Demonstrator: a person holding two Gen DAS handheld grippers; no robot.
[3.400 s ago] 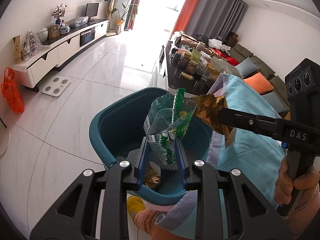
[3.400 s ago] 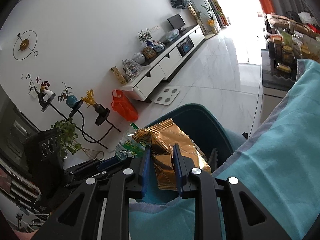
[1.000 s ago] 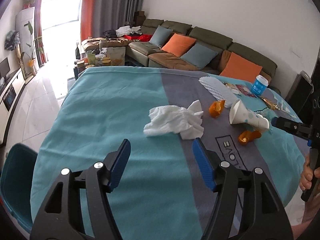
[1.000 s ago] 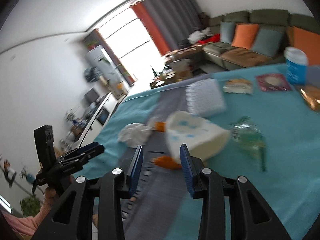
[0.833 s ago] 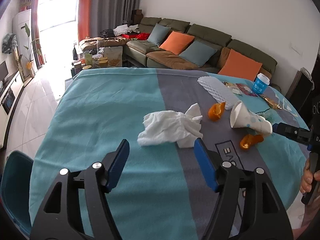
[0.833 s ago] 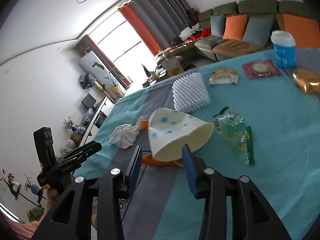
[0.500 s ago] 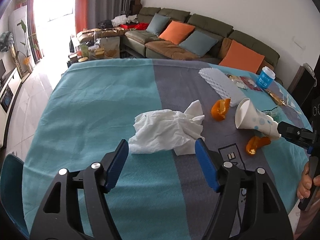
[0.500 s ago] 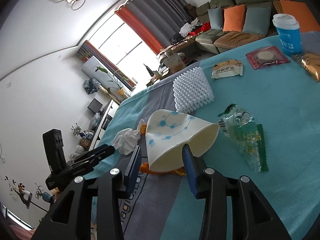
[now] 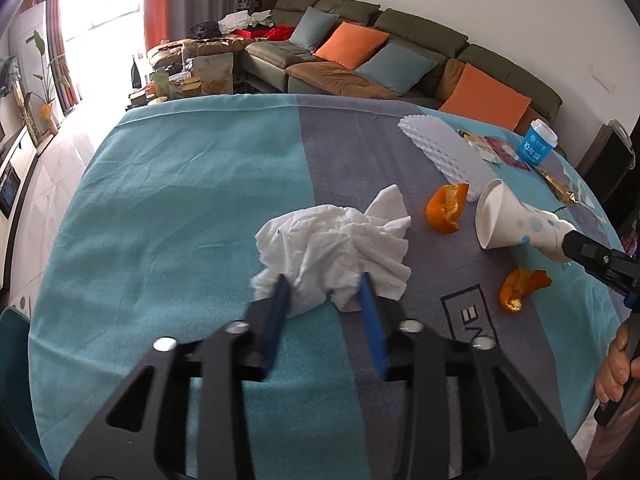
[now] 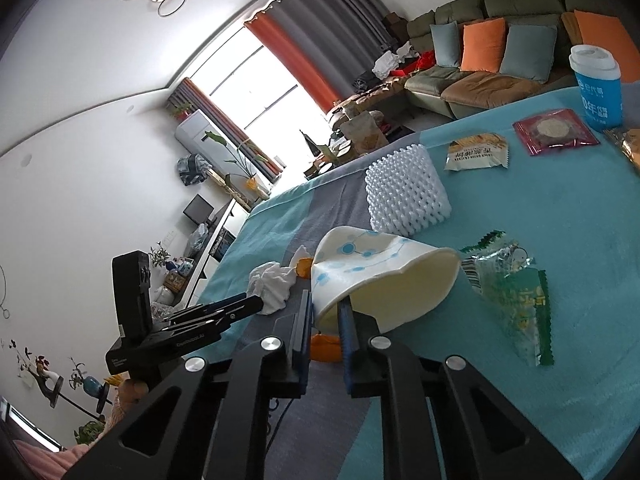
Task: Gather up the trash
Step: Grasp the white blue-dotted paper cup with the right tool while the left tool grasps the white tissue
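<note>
We are finding the left hand-held gripper [image 9: 323,282] closing on the crumpled white tissue [image 9: 338,248] – its blue fingers are pressing into the near edge of the wad, which is lying on the teal-and-grey cloth of the table [image 9: 180,184]. The right hand-held gripper [image 10: 325,308] is pinching the base of the tipped paper cup [image 10: 380,276], its jaws having just closed. We are noting one piece of orange peel [image 9: 446,208] just beside the cup's mouth and a green snack wrapper [image 10: 514,292] near the cup.
</note>
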